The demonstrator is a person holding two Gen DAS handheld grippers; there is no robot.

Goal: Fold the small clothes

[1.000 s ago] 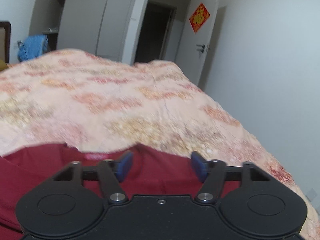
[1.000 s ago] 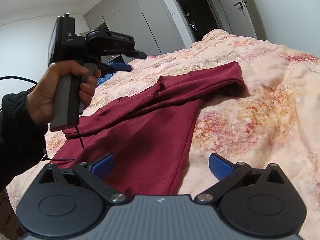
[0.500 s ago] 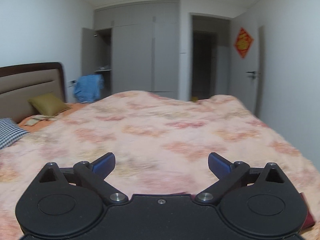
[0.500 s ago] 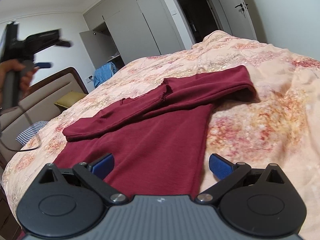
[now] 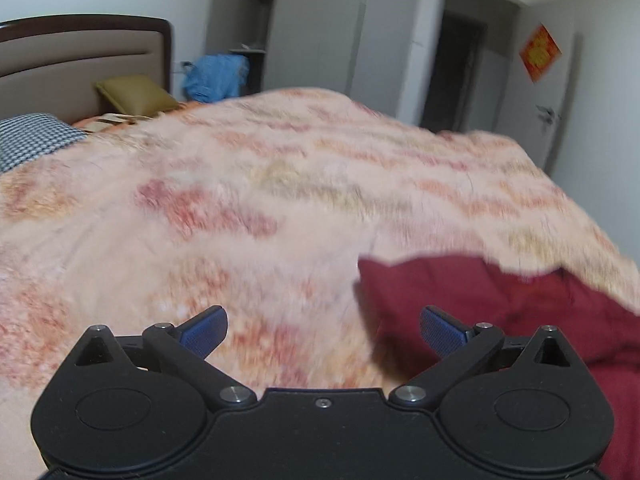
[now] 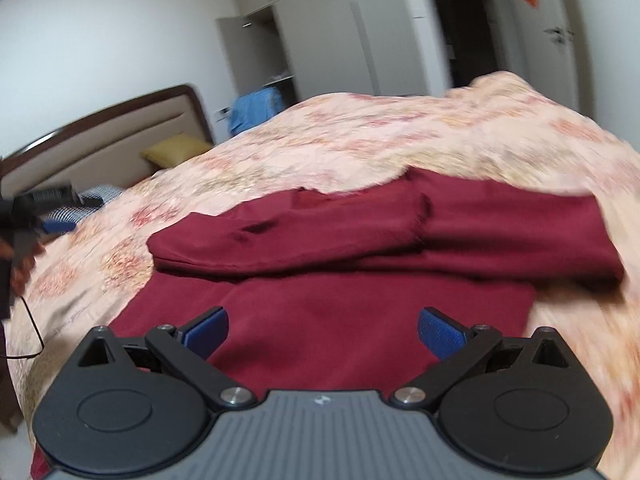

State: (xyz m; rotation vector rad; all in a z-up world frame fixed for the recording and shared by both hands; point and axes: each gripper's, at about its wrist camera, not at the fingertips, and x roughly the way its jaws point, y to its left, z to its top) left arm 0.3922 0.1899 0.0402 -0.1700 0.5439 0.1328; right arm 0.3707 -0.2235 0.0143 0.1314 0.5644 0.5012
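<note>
A dark red long-sleeved top point(image 6: 360, 304) lies flat on the floral quilt point(image 6: 360, 140), with both sleeves point(image 6: 312, 236) folded across its upper part. My right gripper point(image 6: 323, 330) hovers open over the top's lower half, nothing between its blue pads. In the left wrist view my left gripper point(image 5: 324, 326) hangs over bare quilt point(image 5: 240, 216), its jaws still opening and empty. The top's edge point(image 5: 520, 304) lies just right of its right finger. The right wrist view shows the left gripper point(image 6: 56, 222) blurred at the far left, held by a hand point(image 6: 18, 276).
At the head of the bed are a padded headboard point(image 5: 80, 64), an olive pillow point(image 5: 136, 94) and a checked pillow point(image 5: 36, 138). Blue clothing point(image 5: 218, 78) sits by the open wardrobe point(image 5: 248, 28). A dark doorway point(image 5: 452, 76) and a door point(image 5: 556, 92) stand behind the bed.
The left gripper came away from the top's collar, swung left over bare quilt and spread its jaws wider. The right gripper shifted to face the middle of the top.
</note>
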